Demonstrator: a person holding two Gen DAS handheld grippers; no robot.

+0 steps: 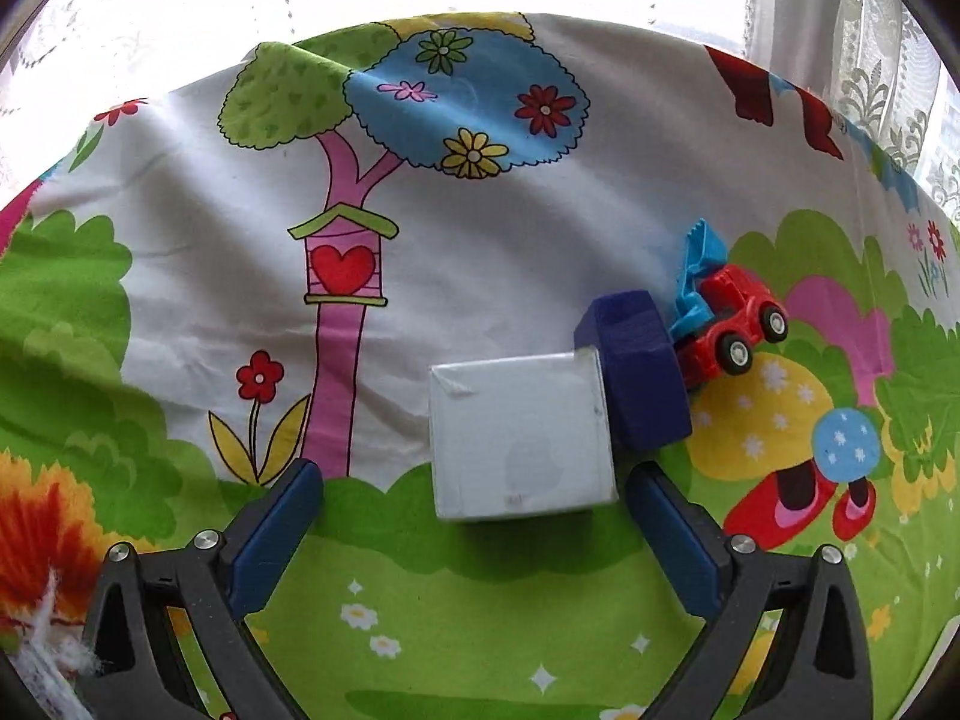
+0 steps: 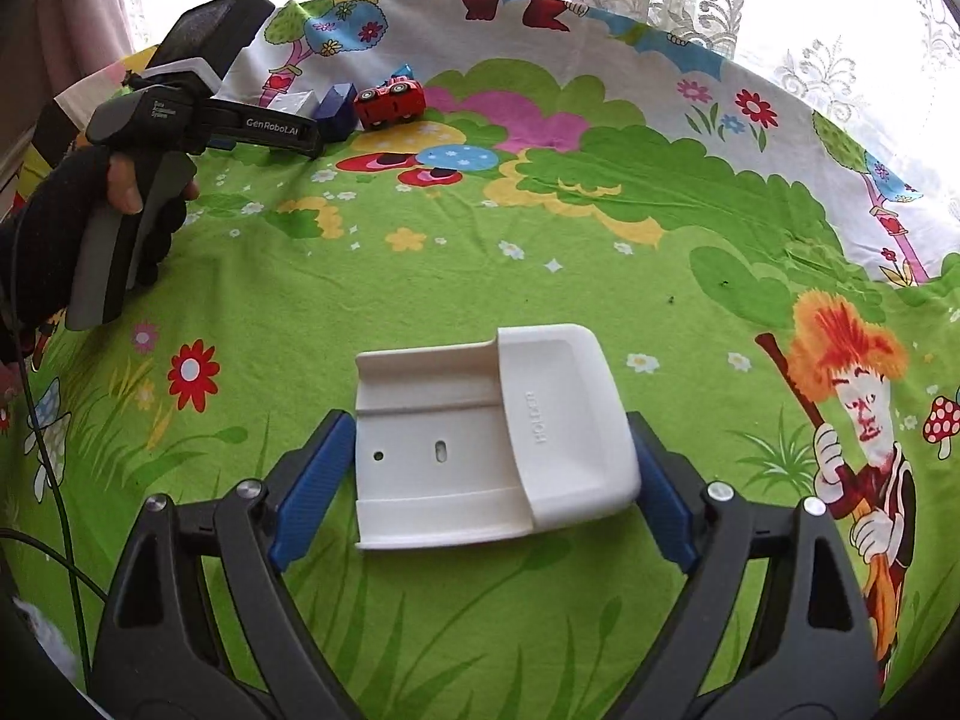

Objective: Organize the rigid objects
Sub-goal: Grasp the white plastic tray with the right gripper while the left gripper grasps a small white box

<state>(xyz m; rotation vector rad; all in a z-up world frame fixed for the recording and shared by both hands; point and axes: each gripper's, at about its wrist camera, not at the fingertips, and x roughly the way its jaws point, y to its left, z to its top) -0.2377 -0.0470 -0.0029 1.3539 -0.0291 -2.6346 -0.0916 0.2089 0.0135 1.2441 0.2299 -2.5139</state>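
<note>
Blue-padded fingers [image 2: 657, 483] of the right gripper [image 2: 486, 480] stand spread wide, one on each side of the white holder [image 2: 480, 438]. The pads look just beside the holder's edges; contact can't be confirmed, so it's bracketed, not gripped. The holder lies flat on the cartoon-print cloth [image 2: 540, 222] covering the surface, back plate to the left, pocket end to the right, long axis running across the gap from finger to finger. My read: closing now would clamp it end to end along that axis.

Left gripper [image 1: 474, 492]: fingers [image 1: 282, 516] also wide apart, holding nothing. The white box [image 1: 522, 438] sits directly ahead, just beyond the tips and slightly right of the gap's centre. Touching the box's right side is a dark blue block [image 1: 636, 372], and against that a red toy loader with a blue scoop [image 1: 726, 312], forming a tight row trending away to the right.

The right gripper is plainly nearer the holder; the row belongs to the left. The holder lies well apart from the row.
</note>
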